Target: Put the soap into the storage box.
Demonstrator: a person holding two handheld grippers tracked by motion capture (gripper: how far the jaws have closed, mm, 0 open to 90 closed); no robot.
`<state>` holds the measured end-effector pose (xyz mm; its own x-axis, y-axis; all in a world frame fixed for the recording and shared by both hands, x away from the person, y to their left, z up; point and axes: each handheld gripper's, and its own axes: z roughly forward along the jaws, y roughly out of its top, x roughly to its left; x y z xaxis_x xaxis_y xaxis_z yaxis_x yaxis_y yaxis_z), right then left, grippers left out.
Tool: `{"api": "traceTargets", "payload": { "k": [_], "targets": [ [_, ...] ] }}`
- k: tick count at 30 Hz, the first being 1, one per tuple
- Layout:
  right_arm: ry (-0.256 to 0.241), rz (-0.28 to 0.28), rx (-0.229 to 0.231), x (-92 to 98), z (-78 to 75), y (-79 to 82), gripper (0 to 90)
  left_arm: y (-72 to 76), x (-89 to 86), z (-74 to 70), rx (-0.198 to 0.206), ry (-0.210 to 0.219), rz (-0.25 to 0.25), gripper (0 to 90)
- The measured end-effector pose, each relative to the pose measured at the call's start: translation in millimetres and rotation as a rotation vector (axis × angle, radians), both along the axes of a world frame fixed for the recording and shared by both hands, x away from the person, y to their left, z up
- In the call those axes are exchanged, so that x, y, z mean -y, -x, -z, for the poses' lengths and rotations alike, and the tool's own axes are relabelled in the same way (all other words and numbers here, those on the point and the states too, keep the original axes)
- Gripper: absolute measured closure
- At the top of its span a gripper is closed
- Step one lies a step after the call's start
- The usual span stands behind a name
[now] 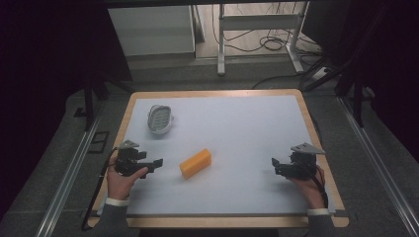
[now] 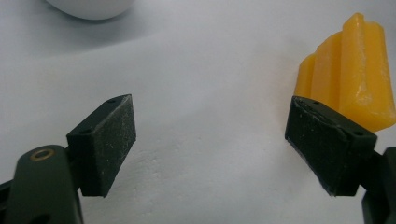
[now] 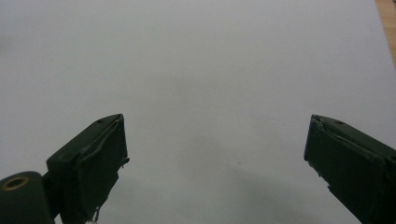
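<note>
An orange-yellow block (image 1: 195, 163) lies near the middle of the white table mat (image 1: 237, 133). A white oval dish with a ribbed inside (image 1: 161, 119) sits at the back left. My left gripper (image 1: 156, 163) is held by a hand at the left, open, just left of the block and apart from it. In the left gripper view the block (image 2: 348, 79) rises behind the right jaw, with nothing between the jaws (image 2: 212, 144). My right gripper (image 1: 274, 164) is at the right, open over bare mat (image 3: 215, 158).
The mat lies on a wooden table with its edge (image 1: 316, 133) showing on all sides. The white dish's rim (image 2: 88, 8) shows at the top of the left gripper view. A desk frame with cables (image 1: 262, 34) stands on the floor beyond the table.
</note>
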<state>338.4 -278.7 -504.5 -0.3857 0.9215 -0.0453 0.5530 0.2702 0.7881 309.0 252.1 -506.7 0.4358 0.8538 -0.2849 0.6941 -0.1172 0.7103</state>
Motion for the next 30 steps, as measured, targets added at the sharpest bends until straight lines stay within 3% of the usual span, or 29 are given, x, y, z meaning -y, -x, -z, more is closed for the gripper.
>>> {"api": "traceTargets", "payload": {
  "k": [9, 25, 29, 30],
  "targets": [
    [0.007, -0.011, 0.008, 4.4, 2.9, 6.6, 7.5, 6.3, -1.8, -8.3, 0.04, -0.007, -0.004, 19.5],
    [0.019, -0.012, 0.013, 7.4, 2.4, 8.0, 9.2, 5.5, -1.2, -7.8, 0.029, -0.018, 0.02, 20.4],
    [0.019, -0.021, 0.02, 7.2, 1.3, 9.2, 9.2, 8.0, -3.5, -11.7, 0.039, -0.02, 0.02, 21.3],
    [0.019, -0.018, 0.017, 8.0, 2.3, 8.7, 9.2, 9.9, -4.2, -14.1, 0.059, -0.025, 0.011, 20.4]
  ]
}}
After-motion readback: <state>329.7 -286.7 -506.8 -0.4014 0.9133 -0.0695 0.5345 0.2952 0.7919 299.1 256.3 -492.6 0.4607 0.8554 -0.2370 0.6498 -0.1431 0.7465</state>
